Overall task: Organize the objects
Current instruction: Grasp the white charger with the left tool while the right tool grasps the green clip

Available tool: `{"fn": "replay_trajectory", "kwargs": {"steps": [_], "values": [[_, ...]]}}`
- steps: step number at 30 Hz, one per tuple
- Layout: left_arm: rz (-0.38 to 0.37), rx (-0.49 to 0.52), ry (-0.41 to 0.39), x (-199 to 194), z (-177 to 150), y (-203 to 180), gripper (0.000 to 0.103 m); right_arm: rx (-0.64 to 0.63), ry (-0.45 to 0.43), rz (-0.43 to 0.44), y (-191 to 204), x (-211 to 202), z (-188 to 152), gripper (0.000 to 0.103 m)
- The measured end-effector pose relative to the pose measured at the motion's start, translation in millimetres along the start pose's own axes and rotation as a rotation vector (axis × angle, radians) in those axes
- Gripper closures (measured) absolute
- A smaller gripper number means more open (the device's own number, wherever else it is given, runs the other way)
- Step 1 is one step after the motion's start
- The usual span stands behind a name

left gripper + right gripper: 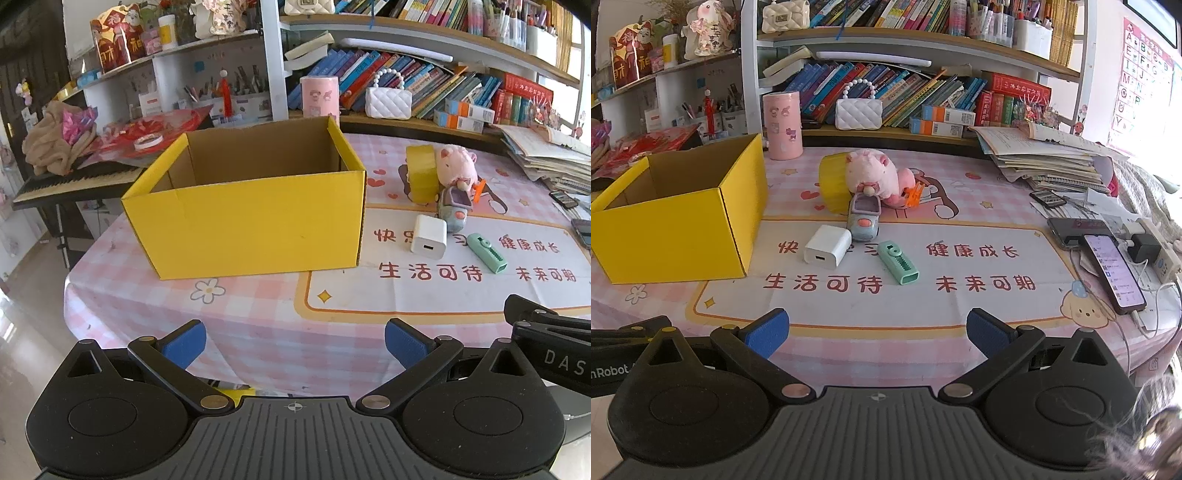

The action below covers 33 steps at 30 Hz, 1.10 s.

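Charger point(827, 251) lies ahead of the spread, empty right gripper point(877, 332).

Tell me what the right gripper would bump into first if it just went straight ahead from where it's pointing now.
Probably the green utility knife, which lies nearly centred ahead of the open right gripper on the tablecloth. The white charger sits slightly left; depth is hard to judge.

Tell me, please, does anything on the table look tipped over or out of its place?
Yes. The pink plush toy lies on its side against the yellow roll, with a small toy car nosed up to it. The white charger and green eraser lie loose beside the yellow box. Nothing looks spilled or broken.
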<state>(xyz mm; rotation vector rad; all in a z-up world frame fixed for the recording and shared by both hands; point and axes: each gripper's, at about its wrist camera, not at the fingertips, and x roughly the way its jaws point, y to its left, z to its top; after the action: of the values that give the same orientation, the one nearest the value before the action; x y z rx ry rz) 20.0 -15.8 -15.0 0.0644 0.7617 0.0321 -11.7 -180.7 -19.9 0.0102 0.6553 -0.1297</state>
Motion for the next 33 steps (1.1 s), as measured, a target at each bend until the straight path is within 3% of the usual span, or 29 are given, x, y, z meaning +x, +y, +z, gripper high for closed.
{"fn": "replay_trajectory", "kwargs": {"steps": [23, 28, 33], "values": [[0.001, -0.059, 0.048, 35.7, 18.4, -23.9, 0.000, -0.052, 0.038, 0.066, -23.4, 48.8, 28.1, 0.002], [-0.043, -0.084, 0.065, 46.3, 25.5, -32.7, 0.000, -0.088, 0.046, 0.110, -30.6, 69.1, 39.2, 0.014], [-0.026, -0.075, 0.059, 54.0, 31.2, -48.2, 0.000, -0.127, 0.054, 0.146, -39.4, 92.4, 49.6, 0.029]]}}
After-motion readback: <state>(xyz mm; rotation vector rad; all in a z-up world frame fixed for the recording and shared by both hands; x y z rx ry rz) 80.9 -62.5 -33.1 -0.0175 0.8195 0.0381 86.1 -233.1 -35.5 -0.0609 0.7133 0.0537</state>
